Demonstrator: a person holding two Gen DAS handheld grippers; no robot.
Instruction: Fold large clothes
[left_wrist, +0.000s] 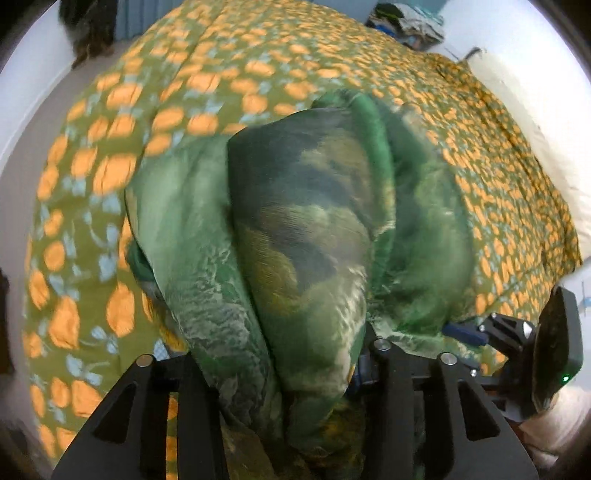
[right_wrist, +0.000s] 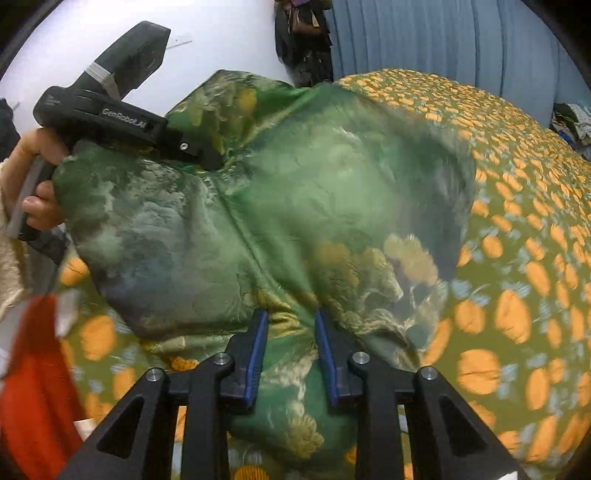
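Black linkage arms fill the 6 o'clock edge of both wrist views. Right wrist view: the right gripper (right_wrist: 290, 325) shows both blue-edged fingers (right_wrist: 256, 354), set slightly apart with a bunched edge of the green patterned garment (right_wrist: 295, 206) pinched between their tips; cloth also fills the gap behind them. From this grip the garment spreads upward toward 12 o'clock, draped over the bedspread (right_wrist: 517, 295), an olive cover printed with orange fruit and pale blue leaves.

Only this view shows the left gripper (right_wrist: 210, 158) from outside: its black body enters from 10 o'clock, held in the person's left hand (right_wrist: 38, 177), with its tip buried in a raised fold of the garment at the upper left. Whether its fingers are closed there cannot be told from this angle. A red cloth (right_wrist: 33, 387), blurred, sits at 8 o'clock, and a blue pleated curtain (right_wrist: 461, 40) hangs at 1 o'clock.

Left wrist view: the garment (left_wrist: 303, 229) hangs directly over the left gripper (left_wrist: 295, 369), covering its fingers entirely, so the grip is hidden here too. The cloth rises in a dark central fold toward 12 o'clock, with paler green panels to either side. Only this view shows the right gripper (left_wrist: 465, 334) from outside, at 4 o'clock, its blue-edged tip touching the garment's lower edge. The bedspread (left_wrist: 166, 110) surrounds the garment from 7 through 3 o'clock. A pile of clothes (left_wrist: 410, 26) lies at 1 o'clock.
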